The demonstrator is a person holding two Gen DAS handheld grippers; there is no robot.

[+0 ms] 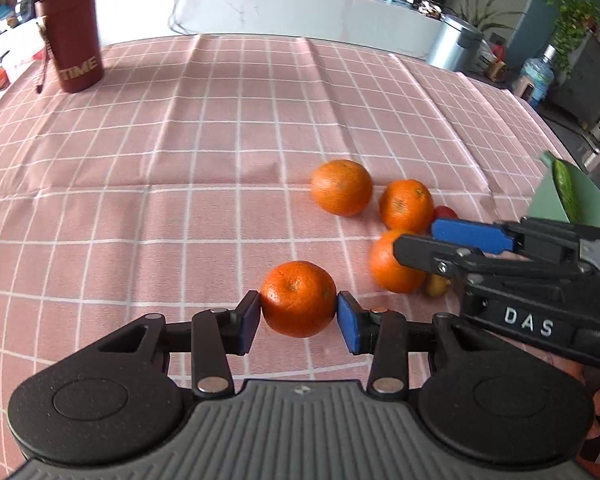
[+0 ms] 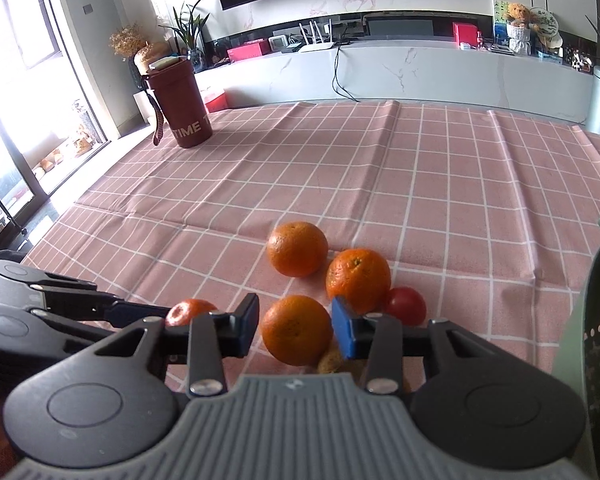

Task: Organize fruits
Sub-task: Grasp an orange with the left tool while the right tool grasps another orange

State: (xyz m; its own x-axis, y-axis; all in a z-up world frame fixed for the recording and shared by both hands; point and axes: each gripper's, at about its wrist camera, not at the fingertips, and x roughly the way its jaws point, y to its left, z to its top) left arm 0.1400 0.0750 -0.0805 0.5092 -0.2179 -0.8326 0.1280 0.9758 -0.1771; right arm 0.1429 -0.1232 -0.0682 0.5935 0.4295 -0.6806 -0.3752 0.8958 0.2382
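on a pink checked tablecloth [image 2: 440,168], two handheld grippers work a small pile of fruit. the left gripper [image 1: 298,315] has its blue pads pressed to both sides of an orange [image 1: 298,298], which sits square between the fingers, apart from the rest of the pile. the right gripper [image 2: 296,326] straddles a second orange [image 2: 297,330]; the left pad appears to stand just off the skin and the right pad seems to touch it, so it cannot be told whether the grip is closed. that orange lies dead ahead between the fingers, with two more oranges [image 2: 298,249] [image 2: 358,280] beyond it and a tomato [image 2: 407,305] just right of the right pad. a small yellowish fruit [image 2: 332,360] peeks out beneath. a green bowl [image 1: 592,196] holding a cucumber [image 1: 565,190] stands at the far right, nearer the right hand, and looks the likely destination. being round, the oranges offer no preferred axis. a red tumbler [image 2: 180,104] stands well apart at the far left.
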